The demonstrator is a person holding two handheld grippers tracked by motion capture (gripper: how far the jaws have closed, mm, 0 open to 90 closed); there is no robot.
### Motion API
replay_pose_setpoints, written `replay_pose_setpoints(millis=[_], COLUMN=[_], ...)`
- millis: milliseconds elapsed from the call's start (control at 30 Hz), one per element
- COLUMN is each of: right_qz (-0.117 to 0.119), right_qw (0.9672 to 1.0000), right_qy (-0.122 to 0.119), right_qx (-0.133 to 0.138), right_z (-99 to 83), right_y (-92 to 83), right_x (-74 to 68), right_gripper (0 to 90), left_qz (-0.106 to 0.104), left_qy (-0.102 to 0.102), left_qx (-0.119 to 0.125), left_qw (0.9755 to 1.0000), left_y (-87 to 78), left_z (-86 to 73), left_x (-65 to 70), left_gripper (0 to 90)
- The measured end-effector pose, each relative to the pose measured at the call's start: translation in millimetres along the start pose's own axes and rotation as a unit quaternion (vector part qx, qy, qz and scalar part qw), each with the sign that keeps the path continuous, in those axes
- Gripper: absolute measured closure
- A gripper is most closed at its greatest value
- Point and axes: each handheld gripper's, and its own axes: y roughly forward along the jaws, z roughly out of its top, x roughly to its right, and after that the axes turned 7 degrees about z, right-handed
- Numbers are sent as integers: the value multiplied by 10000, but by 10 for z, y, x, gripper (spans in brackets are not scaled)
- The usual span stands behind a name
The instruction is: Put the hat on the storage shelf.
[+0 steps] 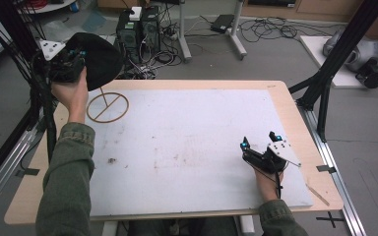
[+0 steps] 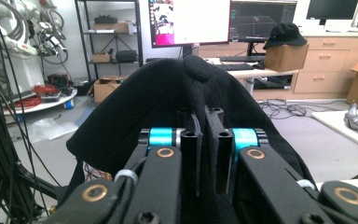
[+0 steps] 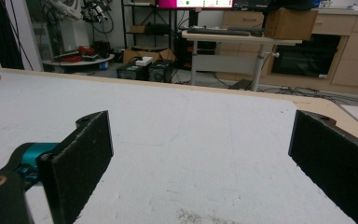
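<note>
Cap: a black cap (image 1: 100,58) hangs in the air off the desk's far left corner, pinched in the left gripper (image 1: 69,61).
Cap, close up: in the left gripper view the dark cloth (image 2: 168,93) drapes over and behind the two fingers (image 2: 190,149), with a fold caught between them.
Left gripper: its fingers are closed almost fully on the cloth, so the cap looks firmly held; the left hand (image 1: 74,96) holds it high.
Wooden ring: a round wooden base (image 1: 107,107) with a thin stem rising from its middle stands on the desk just below and beside the cap; it looks like a stand for the cap.
Progress: the cap is gripped and held up near the stand; by my judgement what is left is to bring it over the stem and set it down, or to carry it elsewhere; I cannot tell which.
Right gripper: it rests low on the near right part of the desk (image 1: 187,142), well apart from the cap; its fingers (image 3: 81,154) stand wide open and hold nothing.
Right gripper place: (image 1: 258,147) marks the right gripper in the high view.
Around: computer towers (image 1: 139,27), cables and a black frame post (image 1: 342,46) stand beyond the desk.
In the way: the board between the grippers is bare but for faint stains; only the thin stem is near the cap's path.
</note>
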Motion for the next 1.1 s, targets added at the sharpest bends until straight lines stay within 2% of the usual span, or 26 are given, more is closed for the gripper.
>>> replay_pose_setpoints(millis=[67, 267, 333, 367, 433, 533, 667, 767, 933, 967, 1100], right_qz=[12, -6, 22, 22, 8, -12, -6, -7, -24, -30, -67], right_qw=[10000, 10000, 10000, 10000, 10000, 10000, 10000, 10000, 10000, 10000, 9998], right_qy=[44, 0, 51, 51, 40, 26, 37, 8, 58, 25, 156], right_qx=[-23, 4, -29, -29, -16, 5, -2, 5, 31, 56, 93], right_z=[-1, -1, -1, -1, 2, 3, 5, 7, 11, 11, 19], right_y=[-4, 2, -3, -3, -6, -9, -12, -16, -23, -23, -37], right_x=[-9, 1, -11, -11, -14, -7, -7, -13, -7, 5, 20], right_gripper=[55, 55, 55, 55, 54, 54, 54, 54, 54, 55, 54], left_qz=[63, 87, 15, -18, -43, -33, -94, -56, 23, 31, 99], left_qy=[25, -106, -200, -215, -216, -126, -138, -82, 6, 25, -1], left_qx=[5, 23, 18, 17, 30, 74, 37, 20, 261, 266, 331], left_qw=[10000, 9999, 9998, 9998, 9998, 9999, 9999, 9999, 9997, 9996, 9994], left_y=[2, -8, -7, -7, -10, -18, -21, -40, -157, -179, -285], left_z=[2, 16, 16, 15, 16, 21, 19, 22, 54, 51, -12], left_x=[1, -39, -51, -56, -56, -38, -23, -13, 10, 9, -11], left_gripper=[804, 709, 604, 604, 491, 378, 337, 300, 266, 265, 256])
